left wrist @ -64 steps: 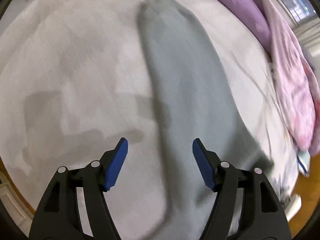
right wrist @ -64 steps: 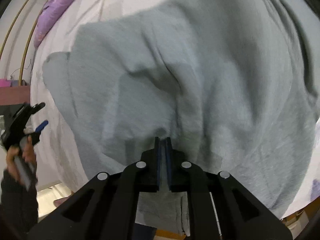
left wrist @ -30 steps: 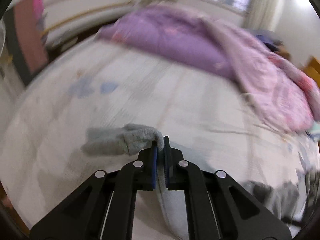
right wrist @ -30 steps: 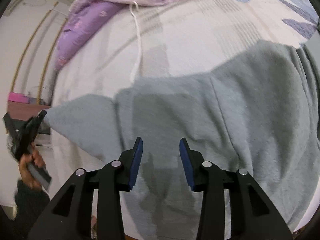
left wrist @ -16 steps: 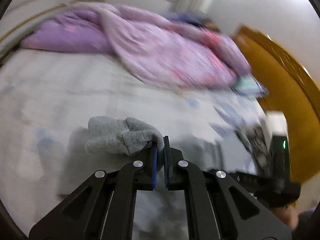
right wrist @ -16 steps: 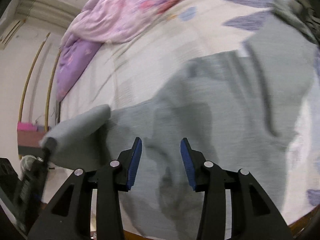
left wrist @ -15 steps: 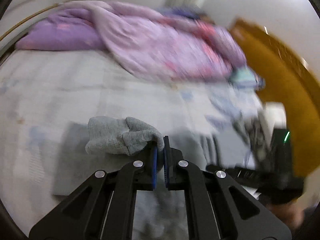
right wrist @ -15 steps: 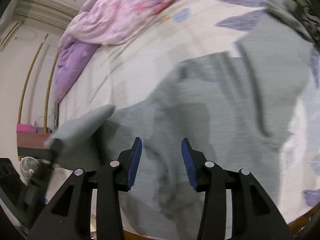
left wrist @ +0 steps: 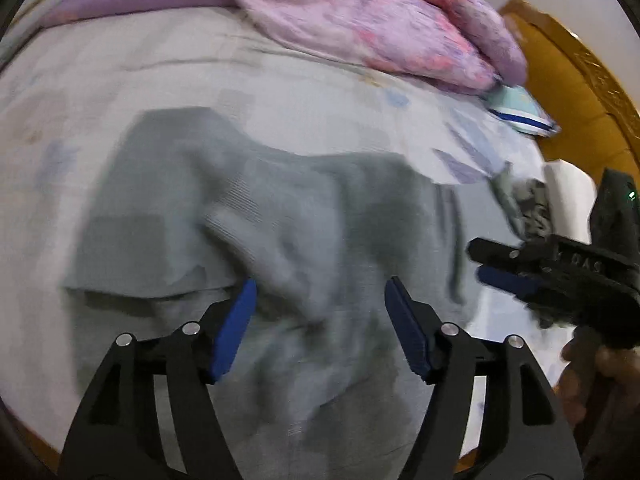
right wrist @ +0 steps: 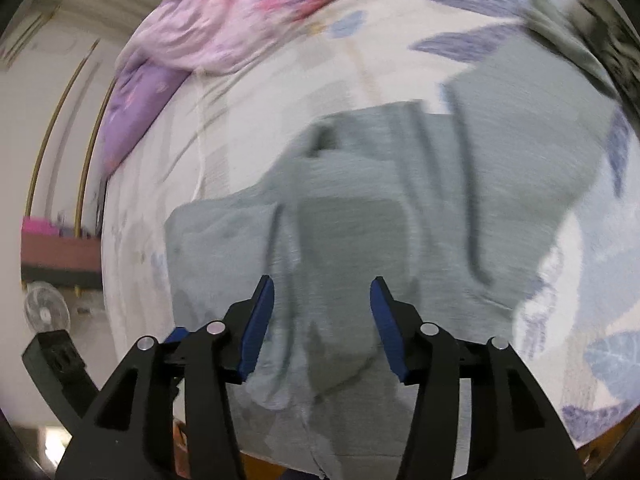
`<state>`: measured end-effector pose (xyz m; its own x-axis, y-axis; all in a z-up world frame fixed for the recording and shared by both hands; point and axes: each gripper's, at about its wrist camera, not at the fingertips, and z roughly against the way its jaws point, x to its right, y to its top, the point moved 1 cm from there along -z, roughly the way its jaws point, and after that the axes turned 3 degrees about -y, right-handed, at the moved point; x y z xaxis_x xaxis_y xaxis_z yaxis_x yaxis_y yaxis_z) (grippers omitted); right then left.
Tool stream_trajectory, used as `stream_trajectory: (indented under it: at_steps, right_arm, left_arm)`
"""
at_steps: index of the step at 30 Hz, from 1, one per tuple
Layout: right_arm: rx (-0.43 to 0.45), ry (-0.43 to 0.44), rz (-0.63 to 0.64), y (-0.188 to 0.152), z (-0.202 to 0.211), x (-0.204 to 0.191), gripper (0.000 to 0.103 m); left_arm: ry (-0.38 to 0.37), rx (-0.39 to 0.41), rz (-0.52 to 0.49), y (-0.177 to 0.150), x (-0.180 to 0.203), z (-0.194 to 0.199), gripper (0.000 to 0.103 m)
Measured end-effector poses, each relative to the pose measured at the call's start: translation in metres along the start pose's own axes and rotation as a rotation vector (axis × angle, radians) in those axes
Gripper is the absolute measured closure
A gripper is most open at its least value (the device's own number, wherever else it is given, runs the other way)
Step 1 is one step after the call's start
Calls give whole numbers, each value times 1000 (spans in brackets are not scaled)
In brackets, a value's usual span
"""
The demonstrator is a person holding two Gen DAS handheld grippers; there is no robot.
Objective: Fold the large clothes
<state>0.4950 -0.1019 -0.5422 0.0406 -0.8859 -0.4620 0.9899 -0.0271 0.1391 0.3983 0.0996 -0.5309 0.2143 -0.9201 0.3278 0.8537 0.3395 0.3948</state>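
A large grey sweatshirt (left wrist: 304,216) lies spread on the bed, with a sleeve folded in over its body. My left gripper (left wrist: 320,312) is open and empty, hovering just above the folded sleeve. In the right wrist view the same sweatshirt (right wrist: 400,208) fills the middle, and my right gripper (right wrist: 320,308) is open and empty above its near edge. The right gripper also shows in the left wrist view (left wrist: 552,276), at the right, held in a hand.
A pink and purple duvet (left wrist: 360,20) is heaped along the far side of the bed. A light blue folded item (left wrist: 520,108) lies by the wooden headboard (left wrist: 580,92). A patterned dark garment (left wrist: 532,204) lies at the right. A fan (right wrist: 46,312) stands on the floor at the left.
My left gripper carried the grey sleeve across over the sweatshirt, then opened and let it go. My right gripper stayed open.
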Motion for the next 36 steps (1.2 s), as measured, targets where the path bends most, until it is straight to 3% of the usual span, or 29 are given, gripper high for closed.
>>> stream_trajectory:
  at_steps: [3,7,10,15,17,18,19,21,24,26,29,31,32,34,36]
  right_arm:
    - [-15,-1,152,-7,-17,-53,54]
    - [-53,18,241,-12,-53,-106,51]
    - [-84,-46,269,-15,-91,-136,45]
    - [-120,-128,225,-10,-140,-145,43]
    - [-120,-137,214,-6,-147,-142,58]
    - [-117,-148,207,-3,-148,-138,77]
    - [-120,-130,185,-2,-146,-134,87]
    - [-91,-85,146,3,-129,-124,101]
    - [-78,-94,157,7,-115,-117,103]
    - [-116,-24,122,6,-112,-115,101]
    - [-120,-39,141,1,-114,-134,85]
    - [-121,-40,185,-3,-126,-151,59]
    - [-120,-47,188,-3,-131,-157,52]
    - [-128,-63,180,-4,-146,-162,49]
    - [-144,-132,164,-4,-163,-158,50]
  left_arm:
    - [147,20,59,2,-39,12,32]
    - [265,-18,182,7,-95,5,32]
    - [314,-24,224,10,-124,5,32]
    - [308,-46,218,15,-142,4,32]
    - [301,-58,210,13,-145,6,32]
    - [296,-63,210,13,-149,4,32]
    - [286,-70,212,12,-152,4,32]
    - [278,-77,214,12,-152,2,32]
    - [266,-86,222,13,-150,-4,32]
    - [264,-86,230,15,-148,-7,32]
    - [254,-90,253,14,-148,-11,32]
    - [249,-98,260,14,-148,-15,32]
    - [248,-104,255,13,-149,-18,32]
    - [258,-119,249,13,-151,-25,30]
    - [268,-170,259,10,-157,-36,30]
